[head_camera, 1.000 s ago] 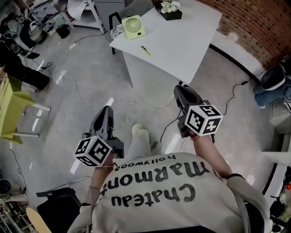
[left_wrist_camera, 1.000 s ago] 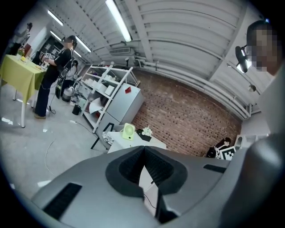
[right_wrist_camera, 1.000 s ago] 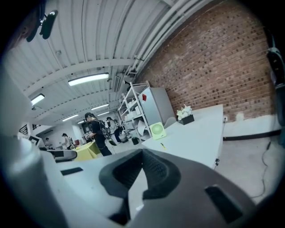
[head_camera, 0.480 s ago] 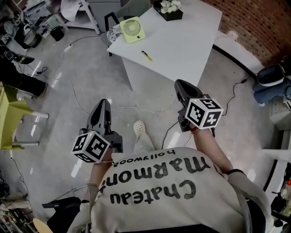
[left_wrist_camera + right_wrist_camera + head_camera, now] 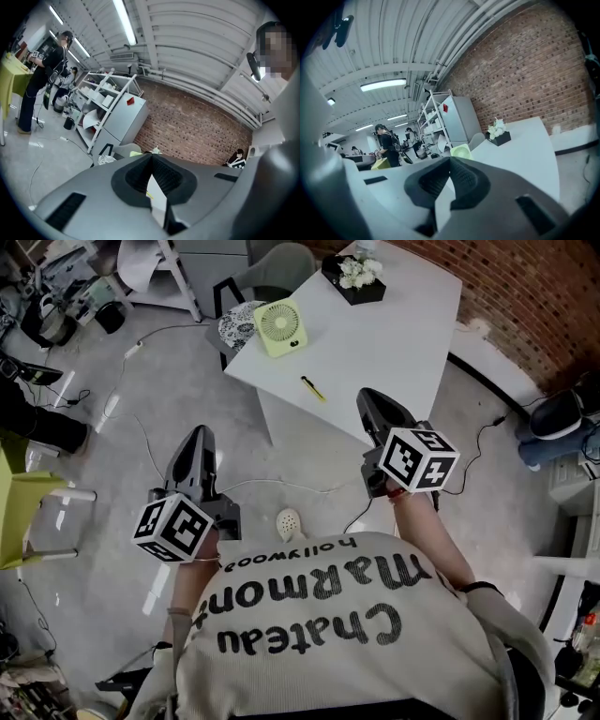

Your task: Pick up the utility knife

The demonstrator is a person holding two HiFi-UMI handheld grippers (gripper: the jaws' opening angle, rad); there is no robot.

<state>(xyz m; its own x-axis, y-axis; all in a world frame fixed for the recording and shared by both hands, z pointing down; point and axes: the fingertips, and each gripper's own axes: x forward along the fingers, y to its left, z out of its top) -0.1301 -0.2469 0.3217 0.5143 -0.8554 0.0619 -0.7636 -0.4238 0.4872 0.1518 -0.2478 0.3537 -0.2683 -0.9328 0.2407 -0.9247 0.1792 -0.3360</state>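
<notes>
Near the table's front edge: the utility knife (image 5: 313, 388), a slim yellow-and-dark stick, lies flat on the white table (image 5: 394, 324). It sits apart from everything else there, on the near side of the green fan (image 5: 280, 327).
Left gripper (image 5: 198, 432): clenched on nothing, jaws tip to tip, held over the floor short of the table.
Right gripper (image 5: 368, 396): likewise pressed closed and empty. Its nose sits at the table's near edge in the head view, close to the knife but not touching it.
Step in hand: the approach, by my reading; no grasp has begun.
Doing it well: the chosen gripper needs its jaws spread before it comes down. Set them across the knife's narrow body, not along it, and pinch near mid-length so it lifts level. The handle looks thin and lies flush, so the jaw tips likely must skim the tabletop; a careless entry could push it off the edge.
Surface: smooth, bare white top, with little to stop a sliding knife.
Far end of table: a dark box of white flowers (image 5: 354, 276).
Room: grey polished floor (image 5: 187, 362) with loose cables (image 5: 281, 486) before the table, a brick wall (image 5: 525, 296) beyond it, a chair (image 5: 281, 263) behind the fan's corner, and shelving (image 5: 101, 101) farther off.
</notes>
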